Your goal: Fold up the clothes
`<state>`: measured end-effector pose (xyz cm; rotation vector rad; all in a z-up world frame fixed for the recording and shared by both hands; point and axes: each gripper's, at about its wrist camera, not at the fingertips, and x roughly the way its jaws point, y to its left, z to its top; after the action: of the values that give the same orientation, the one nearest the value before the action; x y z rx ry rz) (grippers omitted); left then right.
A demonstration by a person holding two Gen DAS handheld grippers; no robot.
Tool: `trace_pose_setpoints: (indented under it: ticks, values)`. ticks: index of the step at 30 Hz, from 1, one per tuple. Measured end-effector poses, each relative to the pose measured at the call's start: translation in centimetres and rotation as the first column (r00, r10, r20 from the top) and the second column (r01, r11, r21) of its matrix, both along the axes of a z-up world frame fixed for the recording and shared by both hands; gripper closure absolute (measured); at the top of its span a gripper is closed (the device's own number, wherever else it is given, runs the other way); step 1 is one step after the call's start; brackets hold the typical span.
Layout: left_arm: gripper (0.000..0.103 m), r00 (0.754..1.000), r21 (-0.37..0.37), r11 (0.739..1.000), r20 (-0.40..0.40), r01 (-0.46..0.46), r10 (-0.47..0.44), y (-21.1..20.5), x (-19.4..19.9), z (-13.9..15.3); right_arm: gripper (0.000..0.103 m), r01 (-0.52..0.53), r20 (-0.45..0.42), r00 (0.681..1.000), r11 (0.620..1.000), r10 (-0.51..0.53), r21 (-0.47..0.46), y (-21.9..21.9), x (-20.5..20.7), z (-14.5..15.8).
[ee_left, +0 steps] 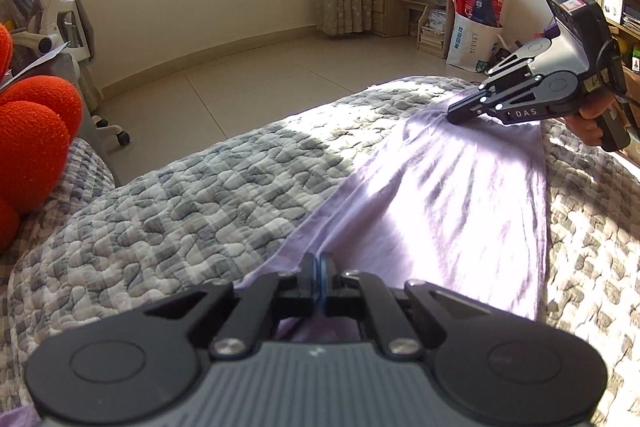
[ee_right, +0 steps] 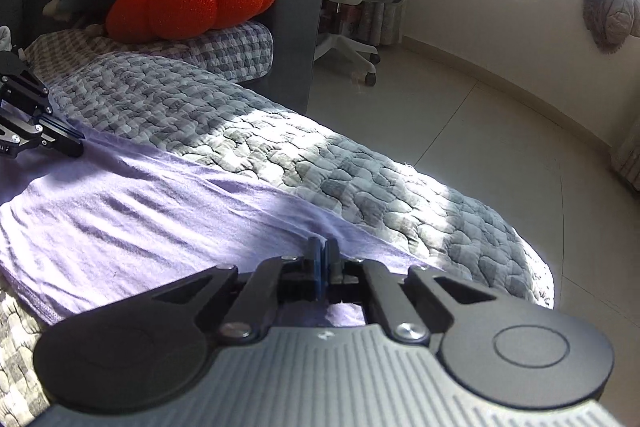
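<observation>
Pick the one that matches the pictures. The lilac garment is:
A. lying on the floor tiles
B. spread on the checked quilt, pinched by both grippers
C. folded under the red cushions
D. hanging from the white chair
B: the garment lies spread on the quilt, with the left gripper and right gripper each shut on its edge.

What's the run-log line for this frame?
left gripper: shut on lilac garment | right gripper: shut on same edge | stretched over quilt
</observation>
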<state>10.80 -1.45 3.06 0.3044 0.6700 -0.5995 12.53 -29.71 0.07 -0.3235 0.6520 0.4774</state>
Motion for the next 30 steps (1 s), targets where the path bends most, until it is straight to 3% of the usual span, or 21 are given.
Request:
trace_pose_setpoints:
  ticks: [9,13,18,20,21,22,25,30]
  values:
    - [0.102,0.993,-0.04,0.995,0.067,-0.094,0.096,0.3,0.1,1.8,0.102,0.069,0.151,0.987,0.996,-0.061,-0.048,1.2,-0.1,2.1]
    - [0.101,0.985,0.006,0.987,0.074,-0.159,0.158,-0.3,0.5,1.0,0.102,0.068,0.113,0.992,0.989,-0.053,-0.131,2.6,1.4,0.5]
    - [0.097,0.98,0.059,0.98,0.062,-0.19,0.187,-0.3,0.7,0.0,0.102,0.087,0.098,0.992,0.984,-0.073,-0.152,2.8,2.2,-0.9]
    - [0.073,0.979,0.059,0.979,0.062,-0.196,0.192,0.1,0.6,0.2,0.097,0.102,0.124,0.989,0.981,-0.082,-0.164,2.3,1.9,-0.5]
    - [0.067,0.979,0.058,0.978,0.062,-0.199,0.196,0.3,0.6,0.4,0.091,0.125,0.143,0.985,0.978,-0.102,-0.166,1.9,1.7,-0.2]
    - [0.063,0.976,0.042,0.977,0.06,-0.211,0.208,0.7,0.4,0.8,0.088,0.157,0.146,0.98,0.978,-0.137,-0.137,0.8,1.6,0.2]
    - [0.063,0.972,0.035,0.973,0.057,-0.23,0.228,1.7,0.0,2.0,0.088,0.272,0.119,0.956,0.962,-0.268,-0.015,-3.5,1.3,1.7]
    - [0.062,0.975,0.035,0.975,0.042,-0.221,0.22,2.6,-3.3,4.3,0.086,0.478,-0.019,0.876,0.861,-0.482,0.175,-12.3,0.7,2.6]
